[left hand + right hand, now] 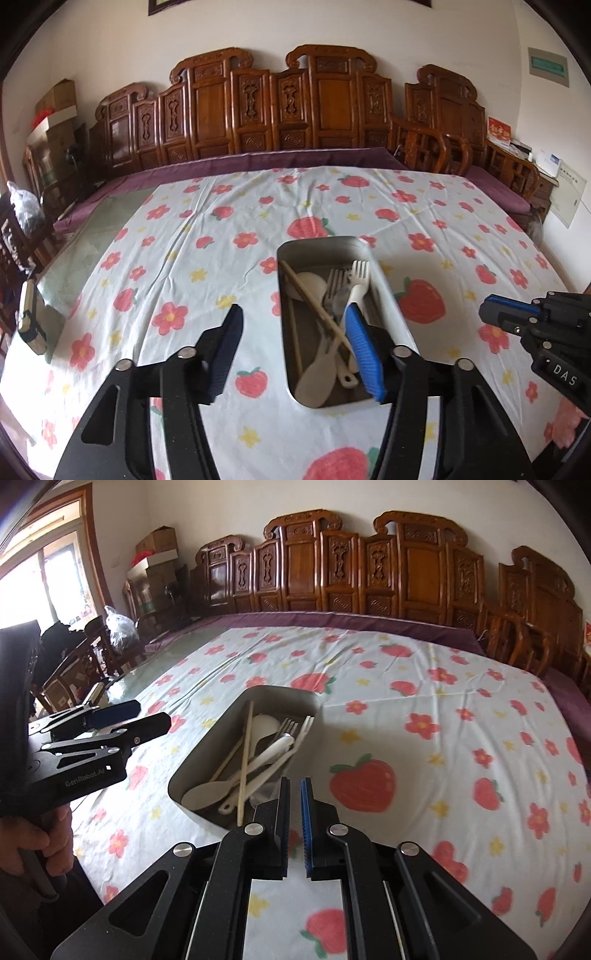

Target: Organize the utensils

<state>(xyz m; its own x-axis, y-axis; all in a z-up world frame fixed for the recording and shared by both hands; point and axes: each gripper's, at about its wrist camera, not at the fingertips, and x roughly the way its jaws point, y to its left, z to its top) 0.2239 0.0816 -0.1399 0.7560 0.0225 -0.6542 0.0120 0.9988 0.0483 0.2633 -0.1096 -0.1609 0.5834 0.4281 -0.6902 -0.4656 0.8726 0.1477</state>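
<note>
Nearest you, in the left wrist view, your left gripper (291,317) stands wide with nothing between its pads. Its blue-padded finger (364,350) reaches over the near right part of the metal tray (391,295); whether it touches the rim you cannot tell. Its dark finger hangs over the flowered cloth (166,258) to the tray's left.

In the right wrist view, your right gripper (295,786) is narrow, its two pads nearly together and holding nothing, just beside the tray's (207,738) near right end. Your left hand (44,845) shows at the left edge of that view, wrapped around the handle of the other gripper.

The tray rests on the strawberry-and-flower cloth that covers the desk, a little right of centre as the left wrist camera sees it. All the utensils lie inside it:
- a pale rice paddle (314,380) at the near end
- a white slotted-handle piece (347,376) beside it
- wooden chopsticks (314,299) running diagonally across the heap
- a round white spoon (310,282) farther in
- a metal fork (332,284) and a white plastic fork (360,275) with tines toward the far end

Beyond the cloth, a purple cushion (258,158) runs along a carved wooden bench back (273,107). Cardboard boxes (55,107) are stacked at the far left.
</note>
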